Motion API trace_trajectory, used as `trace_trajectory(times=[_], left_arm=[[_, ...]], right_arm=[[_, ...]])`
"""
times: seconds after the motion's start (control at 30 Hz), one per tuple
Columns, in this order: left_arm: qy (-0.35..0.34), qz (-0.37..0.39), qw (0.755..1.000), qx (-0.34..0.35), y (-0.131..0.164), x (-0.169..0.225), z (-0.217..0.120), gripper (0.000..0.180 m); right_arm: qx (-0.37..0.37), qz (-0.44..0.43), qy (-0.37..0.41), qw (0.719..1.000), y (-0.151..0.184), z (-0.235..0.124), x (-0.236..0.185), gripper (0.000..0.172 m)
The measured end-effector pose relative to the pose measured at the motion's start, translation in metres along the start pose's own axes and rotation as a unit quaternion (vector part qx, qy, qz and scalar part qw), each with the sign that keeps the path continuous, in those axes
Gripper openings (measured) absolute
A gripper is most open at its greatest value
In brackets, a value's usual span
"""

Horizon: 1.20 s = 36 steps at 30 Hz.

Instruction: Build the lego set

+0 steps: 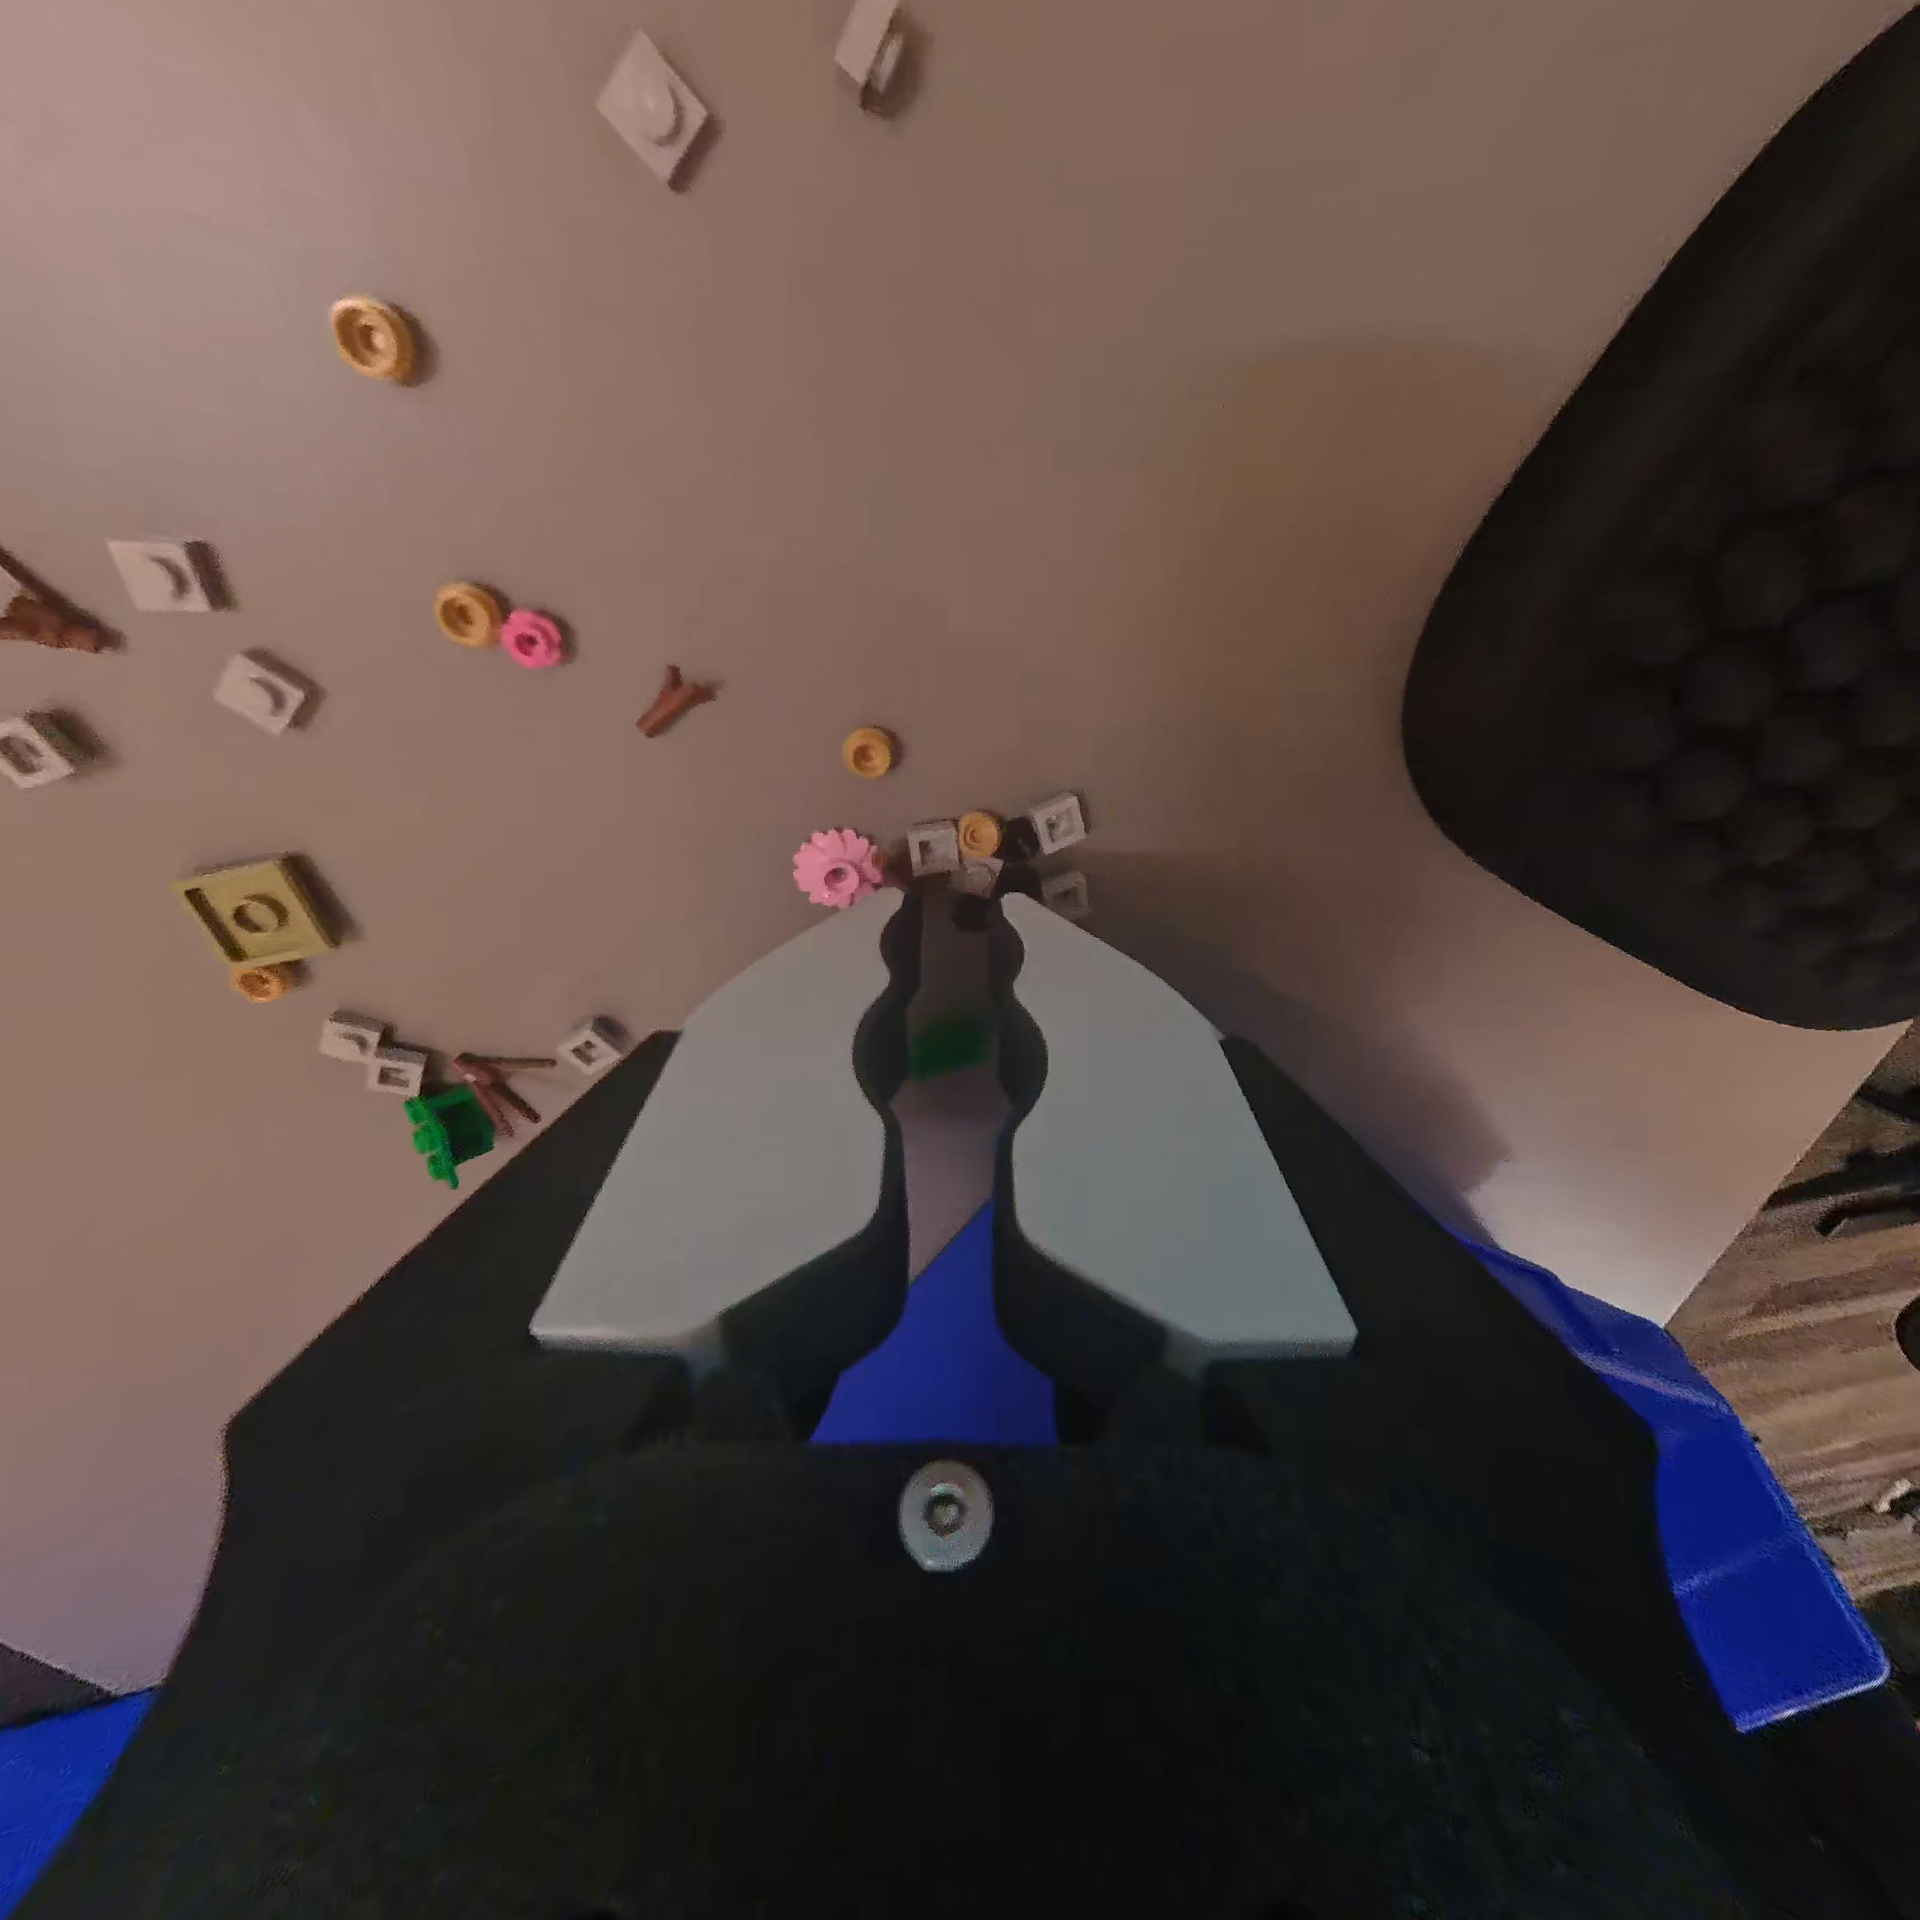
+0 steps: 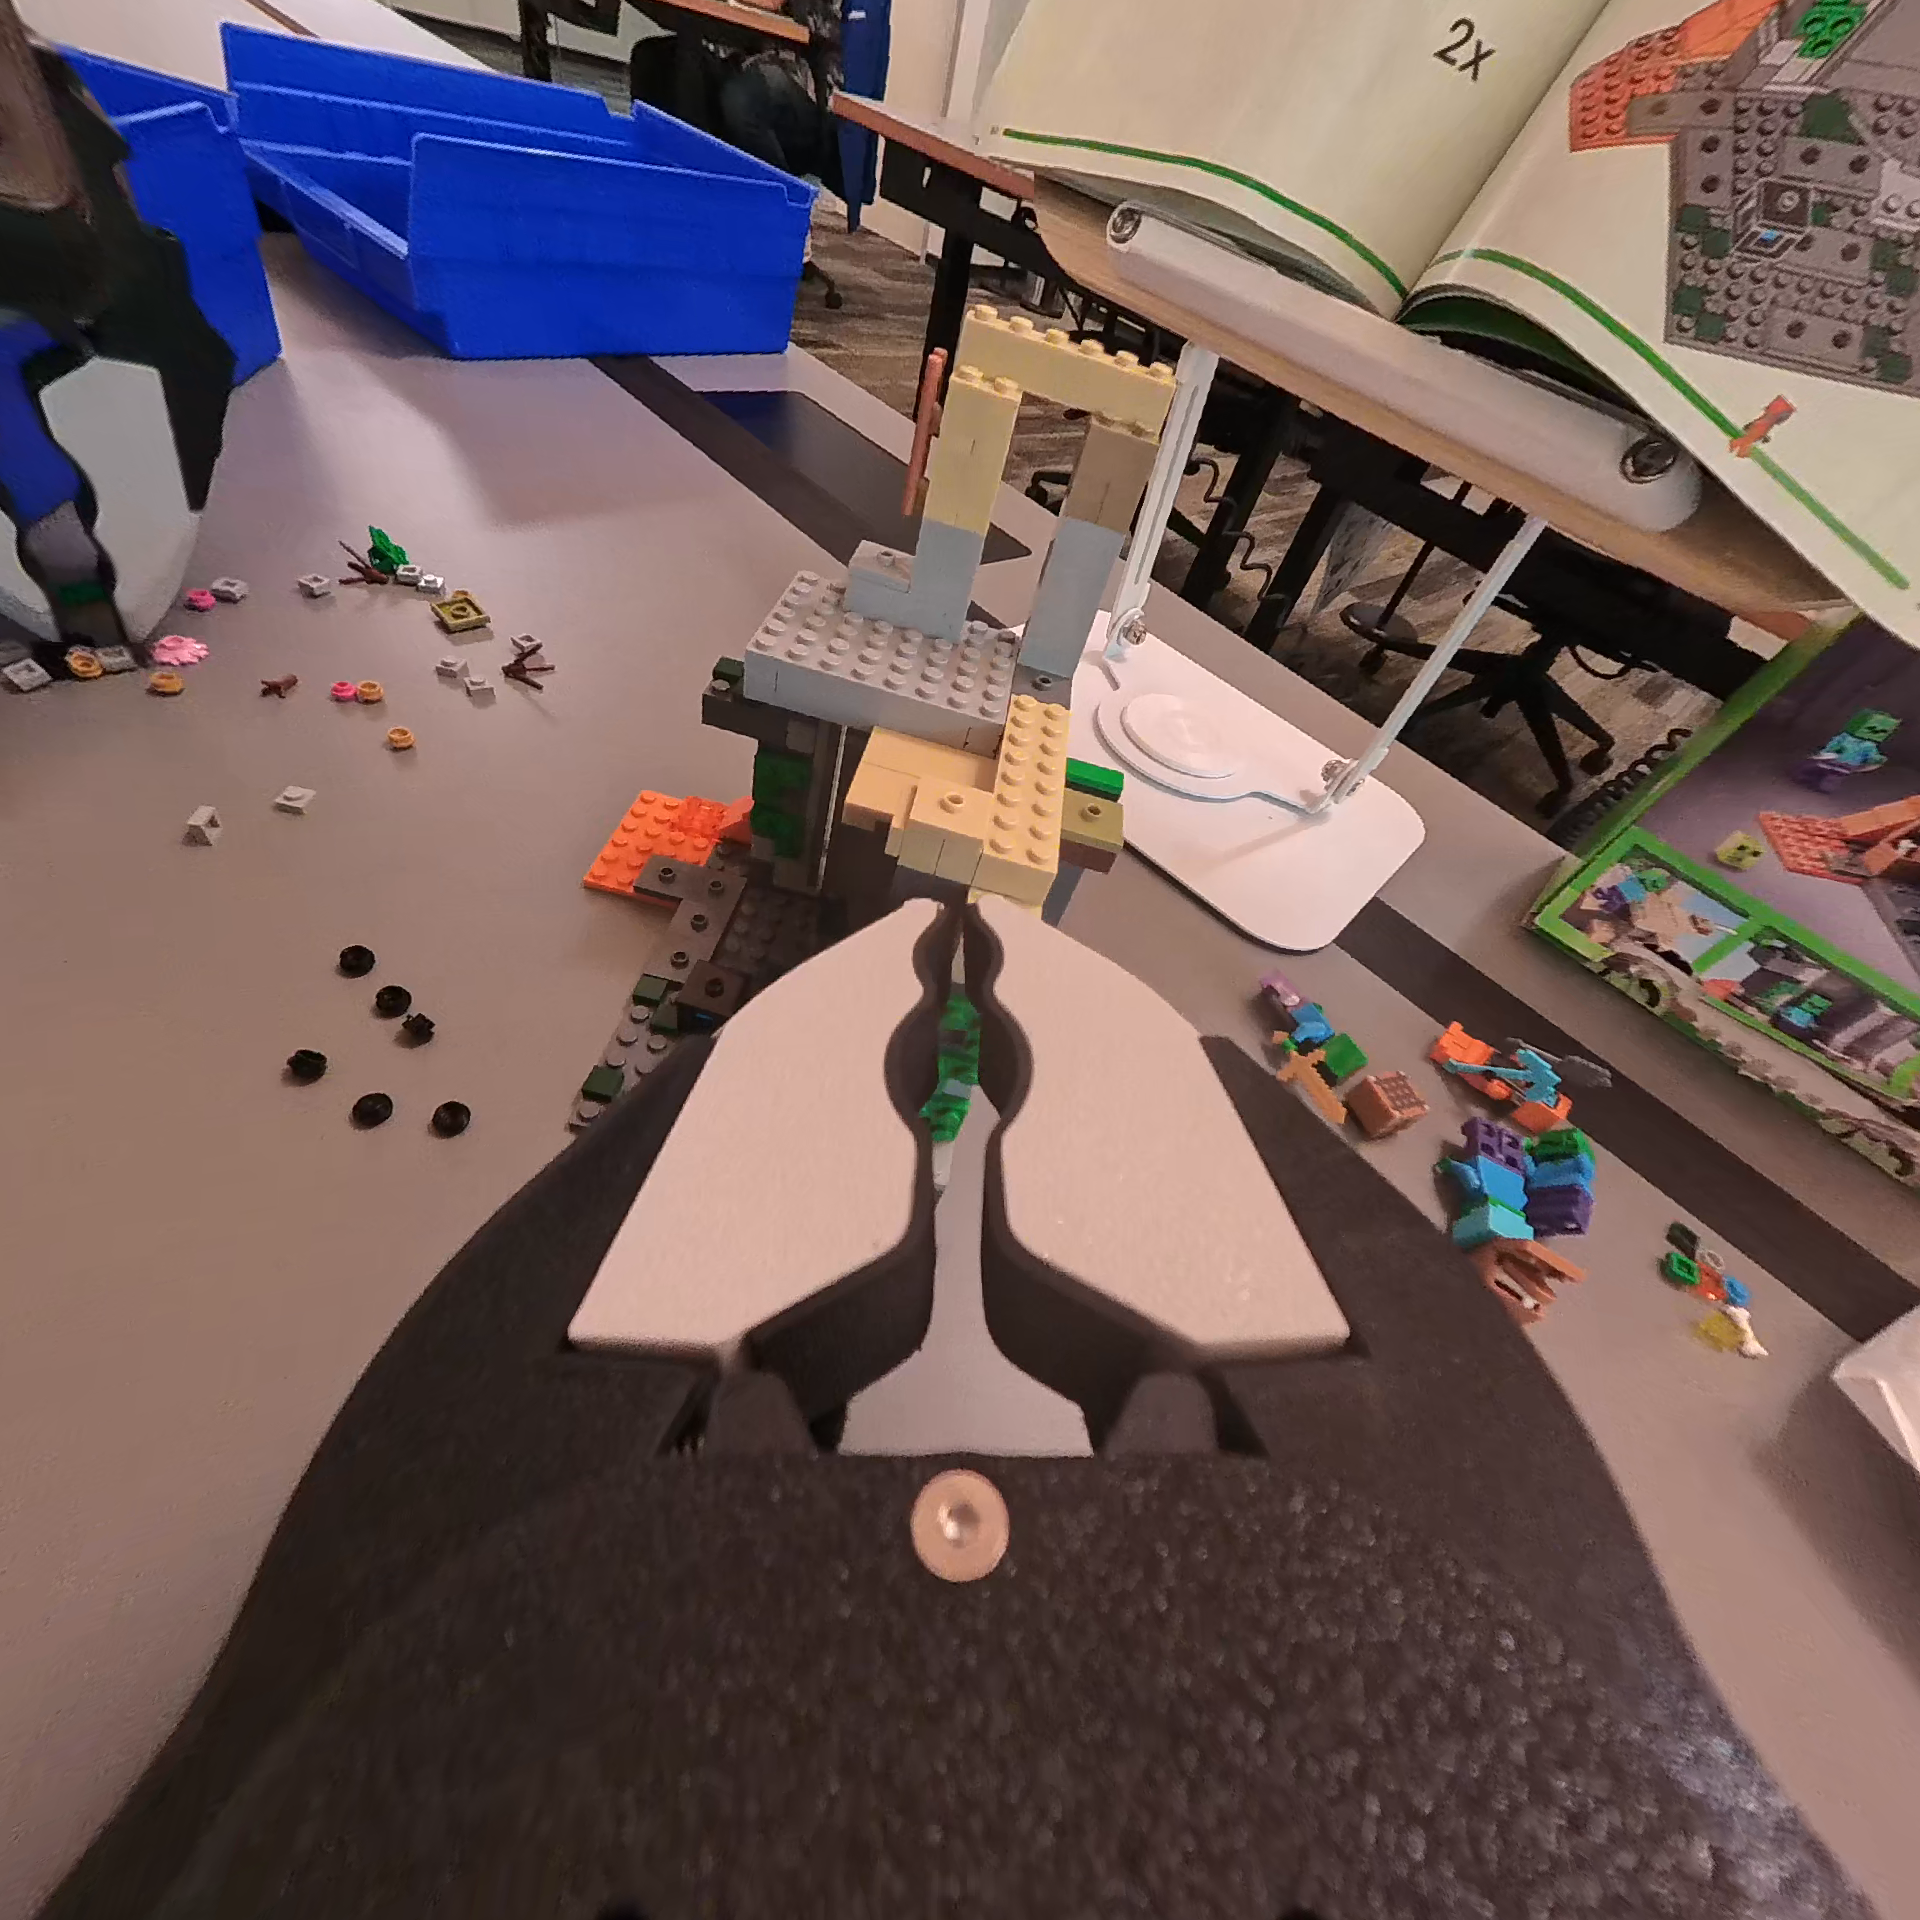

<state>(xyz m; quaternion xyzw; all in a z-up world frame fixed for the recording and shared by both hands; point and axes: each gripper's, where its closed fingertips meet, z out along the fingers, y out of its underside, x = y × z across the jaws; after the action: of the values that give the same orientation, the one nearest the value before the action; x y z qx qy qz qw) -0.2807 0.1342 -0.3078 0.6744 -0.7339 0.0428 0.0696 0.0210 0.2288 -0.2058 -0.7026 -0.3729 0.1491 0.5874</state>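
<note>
Left gripper [image 1: 961, 899] tips down on the table [image 1: 1039, 468], narrowly parted among small grey squares [image 1: 932, 844] and a gold stud [image 1: 979, 833]; possibly pinching one, too blurred to tell. Right gripper [image 2: 956, 914] pressed together, parked before the brick tower [image 2: 935, 727].

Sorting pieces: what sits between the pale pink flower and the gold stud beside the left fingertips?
A small grey brick, shown in the left wrist view.

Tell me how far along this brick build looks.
Built: a tower with a tan arch stands on the table. In hand: left gripper tips sit among small grey pieces, grasp unclear; right gripper is shut. Left: many loose pieces lie scattered.
</note>
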Motion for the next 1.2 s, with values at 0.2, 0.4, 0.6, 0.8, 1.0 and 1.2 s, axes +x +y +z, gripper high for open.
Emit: trace_trajectory(times=[0.2, 0.4, 0.6, 0.8, 1.0, 1.2], left_arm=[[-0.007, 0.006, 1.000, -0.007, 0.001, -0.001, 0.002, 0.011], [-0.016, -0.001, 1.000, 0.002, -0.001, -0.003, 0.001, 0.006], [-0.089, 0.018, 0.992, 0.083, -0.058, -0.008, -0.037, 0.006], [-0.113, 0.079, 0.984, 0.115, -0.135, -0.007, -0.036, 0.006], [-0.094, 0.114, 0.981, 0.124, -0.177, -0.009, -0.016, 0.006], [-0.092, 0.109, 0.981, 0.130, -0.185, -0.012, -0.008, 0.006]], right_arm=[[-0.003, 0.001, 0.000, 1.000, 0.002, 0.001, 0.001, 0.001], [-0.005, -0.001, -0.002, 1.000, 0.003, 0.001, 0.000, 0.001], [-0.004, 0.000, -0.003, 1.000, 0.003, 0.001, -0.001, 0.001], [0.003, -0.007, -0.005, 1.000, -0.001, 0.000, -0.004, 0.000], [0.009, 0.003, -0.001, 1.000, -0.003, -0.002, 0.000, 0.000], [0.009, 0.004, 0.001, 1.000, -0.003, -0.003, 0.002, 0.000]])
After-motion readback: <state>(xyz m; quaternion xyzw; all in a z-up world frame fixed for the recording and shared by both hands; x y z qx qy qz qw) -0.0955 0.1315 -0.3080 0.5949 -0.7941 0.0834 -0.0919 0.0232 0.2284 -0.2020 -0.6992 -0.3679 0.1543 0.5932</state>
